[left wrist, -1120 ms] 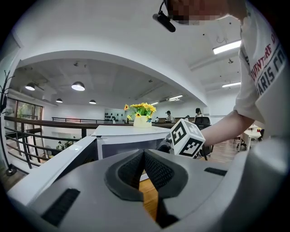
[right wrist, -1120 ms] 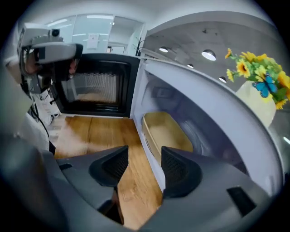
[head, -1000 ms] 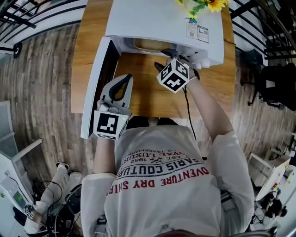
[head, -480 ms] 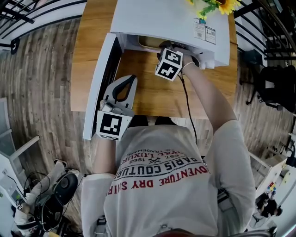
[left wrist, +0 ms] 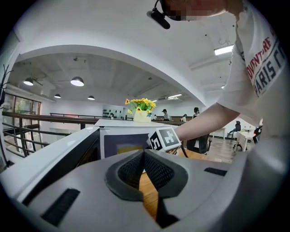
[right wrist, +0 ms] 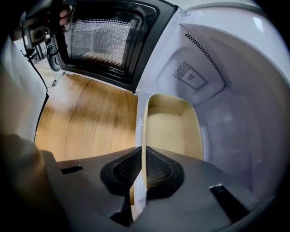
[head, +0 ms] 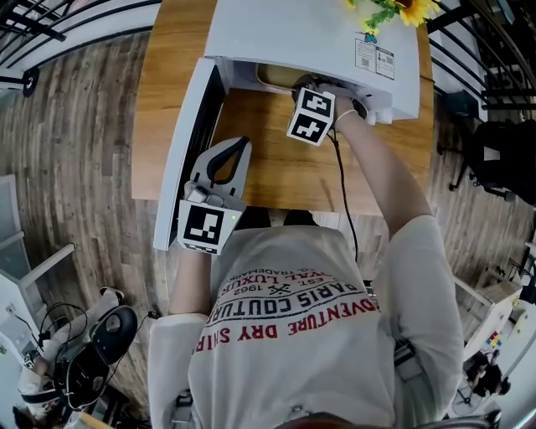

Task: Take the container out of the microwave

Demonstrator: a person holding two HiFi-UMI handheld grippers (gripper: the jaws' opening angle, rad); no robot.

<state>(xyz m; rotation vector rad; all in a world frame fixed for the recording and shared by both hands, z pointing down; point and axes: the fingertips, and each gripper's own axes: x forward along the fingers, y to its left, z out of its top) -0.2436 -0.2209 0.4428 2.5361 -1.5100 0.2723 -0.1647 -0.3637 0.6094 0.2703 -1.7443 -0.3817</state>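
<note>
A cream rectangular container [right wrist: 172, 131] sits inside the open white microwave [head: 293, 33]; in the head view only its near rim [head: 272, 77] shows under the oven's top. My right gripper [right wrist: 144, 152] reaches down into the opening [head: 311, 84]. Its jaws are closing, and the container's thin near wall stands between the pads, which press on it. My left gripper [head: 237, 144] hangs shut and empty over the wooden table [head: 276, 167], beside the swung-open door [head: 180, 159]. In the left gripper view its pads [left wrist: 144, 152] meet, with the microwave [left wrist: 118, 136] ahead.
The microwave door stands open to the left, its mesh window [right wrist: 97, 43] beside my right gripper. A vase of sunflowers [head: 389, 10] stands on the oven's top. A black cable [head: 342, 184] runs along the right arm. Wooden floor surrounds the table.
My right gripper has gone further into the microwave opening and rolled, and now sits on the container's edge. The left gripper has stayed where it was.
</note>
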